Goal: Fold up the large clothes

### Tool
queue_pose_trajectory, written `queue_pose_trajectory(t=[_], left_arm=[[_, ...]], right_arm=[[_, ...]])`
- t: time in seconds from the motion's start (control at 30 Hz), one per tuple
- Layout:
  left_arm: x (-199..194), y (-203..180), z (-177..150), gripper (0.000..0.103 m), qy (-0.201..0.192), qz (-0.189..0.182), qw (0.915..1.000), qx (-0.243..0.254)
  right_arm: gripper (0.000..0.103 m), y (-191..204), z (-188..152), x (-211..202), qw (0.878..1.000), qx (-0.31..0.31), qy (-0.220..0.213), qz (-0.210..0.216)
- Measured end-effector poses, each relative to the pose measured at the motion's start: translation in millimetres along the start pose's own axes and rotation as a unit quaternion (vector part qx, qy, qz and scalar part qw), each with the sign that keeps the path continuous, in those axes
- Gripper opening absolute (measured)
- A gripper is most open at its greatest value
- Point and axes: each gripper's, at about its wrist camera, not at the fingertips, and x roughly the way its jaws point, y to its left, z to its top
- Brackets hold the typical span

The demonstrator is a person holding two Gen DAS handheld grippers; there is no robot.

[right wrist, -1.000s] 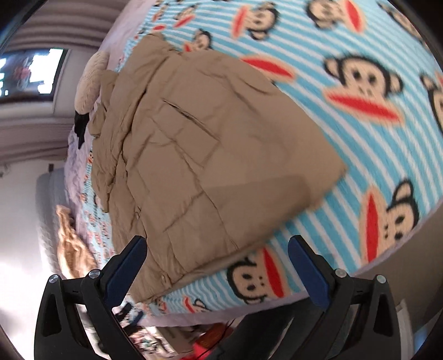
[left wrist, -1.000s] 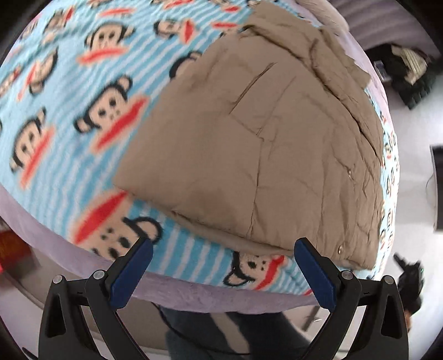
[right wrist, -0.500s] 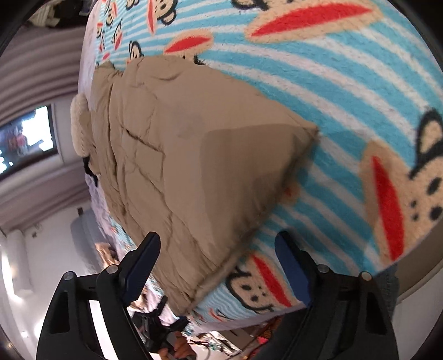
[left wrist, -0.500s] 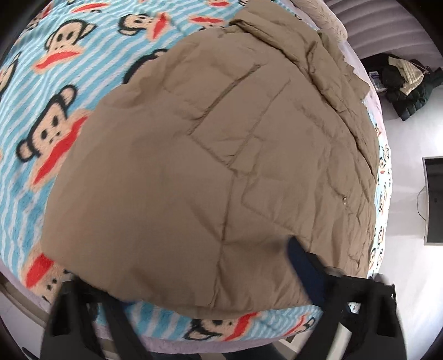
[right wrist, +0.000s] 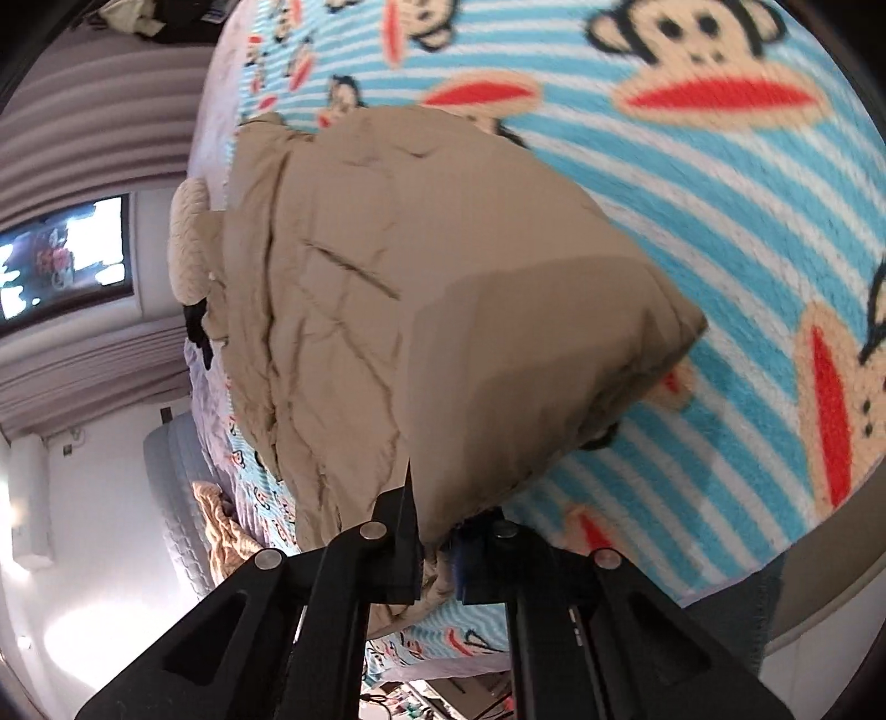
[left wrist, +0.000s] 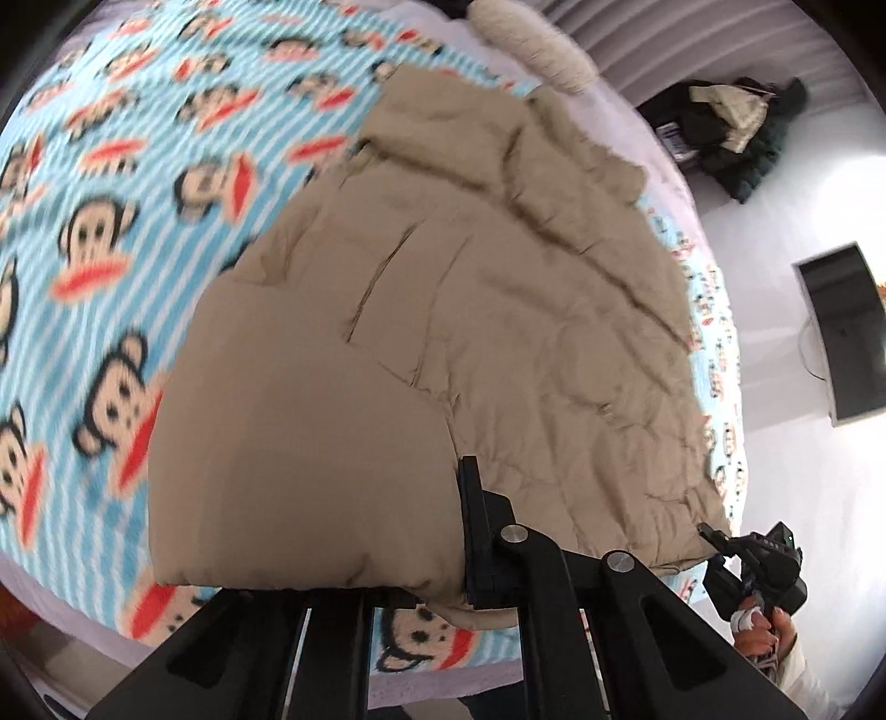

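Note:
A large tan padded jacket (left wrist: 454, 310) lies on a bed with a blue striped monkey-print blanket (left wrist: 99, 232). My left gripper (left wrist: 437, 554) is shut on the jacket's near hem corner, which bulges up over its left finger and hides it. In the right wrist view the same jacket (right wrist: 398, 288) has its other near corner lifted, and my right gripper (right wrist: 437, 554) is shut on that corner. The jacket's collar end lies at the far side.
A cream pillow (left wrist: 531, 50) sits at the head of the bed. Dark clothes (left wrist: 731, 127) lie piled on the floor beyond. A dark screen (left wrist: 847, 327) stands at the right. A beige cloth (right wrist: 221, 531) lies on a mattress beside the bed.
Both grippers moved in from the bed's edge and closed on the jacket's near hem corners, and the hem has lifted off the blanket.

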Motion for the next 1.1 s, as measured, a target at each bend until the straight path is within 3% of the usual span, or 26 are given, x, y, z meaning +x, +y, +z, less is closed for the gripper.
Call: queue_pose_trajectory(t=[0.33, 0.67, 0.9, 1.1], left_arm=[[-44.8, -39.9, 56.8, 0.011, -0.06, -0.024, 0.9964, 0.054], [-77.4, -88.4, 142.1, 0.011, -0.12, -0.03, 0.9903, 0.063], [-61.6, -118.9, 221.9, 0.011, -0.133, 0.005, 0.9893, 0.06], [-20.5, -124.5, 290.0, 0.011, -0.11, 0.03, 0.9931, 0.028]], right_arm=[[0.007, 72.0, 14.9, -25.0, 0.996, -0.081, -0.027, 0.021], [0.006, 199.0, 67.3, -36.3, 0.98, -0.19, -0.026, 0.056], [0.006, 291.6, 123.9, -8.3, 0.963, -0.267, 0.0, 0.047], [0.006, 341.8, 175.6, 37.3, 0.95, -0.31, 0.019, 0.02]])
